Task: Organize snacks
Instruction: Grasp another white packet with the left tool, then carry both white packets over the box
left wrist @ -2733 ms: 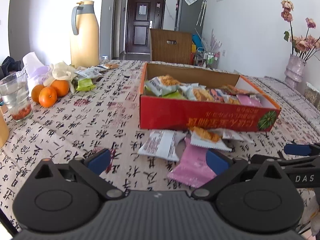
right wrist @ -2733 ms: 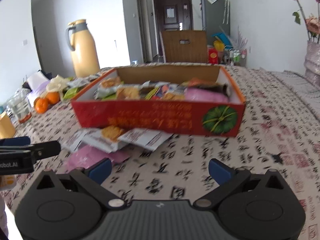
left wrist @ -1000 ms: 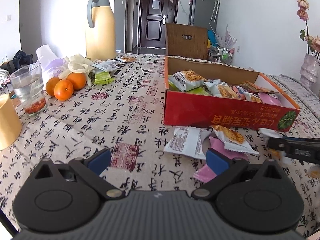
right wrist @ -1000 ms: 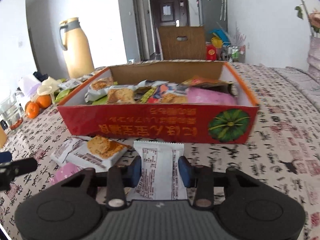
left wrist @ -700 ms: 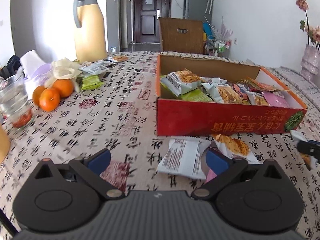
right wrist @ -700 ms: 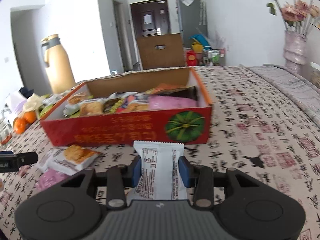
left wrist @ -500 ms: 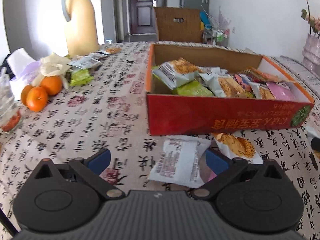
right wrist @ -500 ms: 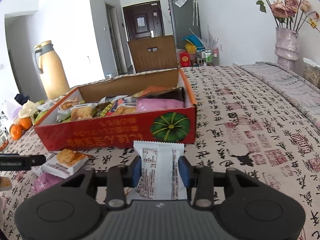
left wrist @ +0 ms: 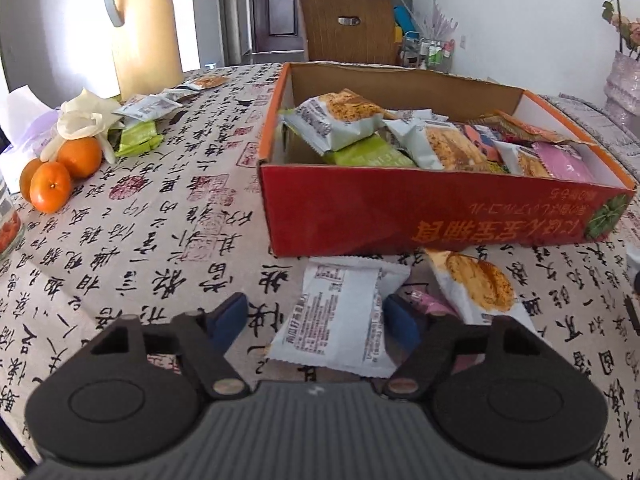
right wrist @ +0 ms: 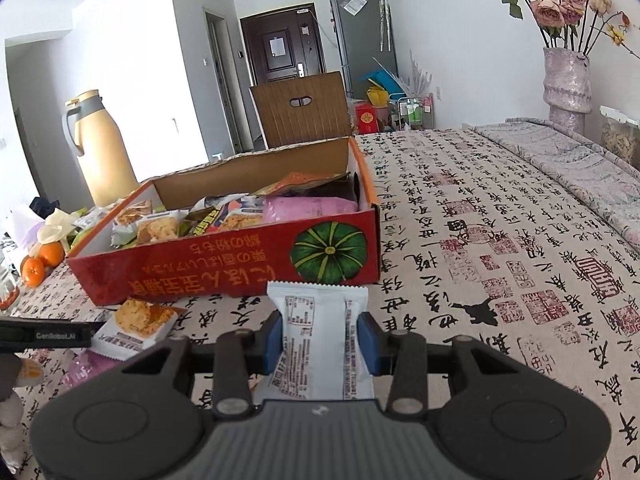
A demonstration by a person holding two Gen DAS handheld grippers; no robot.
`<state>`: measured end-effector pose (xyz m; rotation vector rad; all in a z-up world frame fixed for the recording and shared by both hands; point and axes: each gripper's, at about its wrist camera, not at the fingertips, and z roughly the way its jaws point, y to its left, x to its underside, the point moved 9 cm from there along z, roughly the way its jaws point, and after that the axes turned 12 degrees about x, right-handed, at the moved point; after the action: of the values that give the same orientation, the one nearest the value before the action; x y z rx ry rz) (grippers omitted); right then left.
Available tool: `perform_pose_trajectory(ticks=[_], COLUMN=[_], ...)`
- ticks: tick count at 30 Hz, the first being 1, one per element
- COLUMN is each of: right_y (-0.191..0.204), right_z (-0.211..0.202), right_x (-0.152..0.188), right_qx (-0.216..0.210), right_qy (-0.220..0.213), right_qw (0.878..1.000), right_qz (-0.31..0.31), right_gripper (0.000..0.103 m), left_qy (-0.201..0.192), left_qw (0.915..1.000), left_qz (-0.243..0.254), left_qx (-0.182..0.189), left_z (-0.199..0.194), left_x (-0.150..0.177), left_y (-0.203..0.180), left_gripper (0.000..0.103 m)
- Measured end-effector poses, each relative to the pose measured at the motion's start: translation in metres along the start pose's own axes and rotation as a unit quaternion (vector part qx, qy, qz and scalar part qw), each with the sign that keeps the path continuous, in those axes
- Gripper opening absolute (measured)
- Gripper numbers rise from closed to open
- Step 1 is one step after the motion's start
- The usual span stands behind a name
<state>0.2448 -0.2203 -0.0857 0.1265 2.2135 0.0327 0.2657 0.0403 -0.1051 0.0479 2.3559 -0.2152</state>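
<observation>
**Jaws closing in on the next white packet, box dead ahead**

Left gripper (left wrist: pixel 316 316) jaws are closing around the white snack packet (left wrist: pixel 340 316) lying flat on the bench just in front of the red box (left wrist: pixel 400 216); pads aren't touching it yet. Its long axis runs away from me toward the box, so I'm squeezing across the short sides. Right gripper (right wrist: pixel 320 338) is clamped on another white packet (right wrist: pixel 320 340), near the box's pumpkin-print corner, so that hand looks closer to dropping in.

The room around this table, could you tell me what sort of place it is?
Most likely a home dining area: a fridge by the entrance door, a vase of flowers, and a thermos jug on the clothed table.
</observation>
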Motion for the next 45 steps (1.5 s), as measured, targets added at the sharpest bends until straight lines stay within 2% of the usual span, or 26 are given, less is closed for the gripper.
perform_pose_trajectory(ticks=[1,3,7,17,23,31,45], right_y=[0.0,0.001,0.003,0.007,0.007,0.014,0.038], right_z=[0.0,0.001,0.001,-0.003,-0.009,-0.017,-0.018], right_x=[0.001,0.001,0.004,0.006,0.0,-0.017,-0.075], right_qx=[0.0,-0.001,-0.005,-0.016,-0.019,-0.03,-0.048], right_qy=[0.0,0.002,0.005,0.001,-0.012,-0.041,-0.101], right_qw=[1.0,1.0,1.0,1.0,1.0,0.999,0.993], right_qz=[0.0,-0.001,-0.003,-0.005,-0.005,-0.012,-0.024], right_gripper=[0.039,0.039,0.039,0.039,0.039,0.039,0.039], left_qy=[-0.001,-0.004,-0.011,-0.036,-0.073,-0.126,-0.176], left_qw=[1.0,0.9997,0.9996,0.9992,0.9972,0.9918,0.9837], left_qz=[0.006,0.016,0.016,0.008,0.004,0.012,0.028], left_qx=[0.006,0.018,0.022,0.012,0.012,0.019,0.025], left_z=[-0.001,-0.002,-0.005,-0.02,-0.044,-0.075,-0.088], left_x=[0.0,0.001,0.002,0.0,-0.009,-0.035,-0.096], left_y=[-0.003,-0.009,-0.012,-0.01,-0.012,-0.023,-0.041], left_gripper=[0.062,0.051,0.044,0.043,0.043,0.043,0.043])
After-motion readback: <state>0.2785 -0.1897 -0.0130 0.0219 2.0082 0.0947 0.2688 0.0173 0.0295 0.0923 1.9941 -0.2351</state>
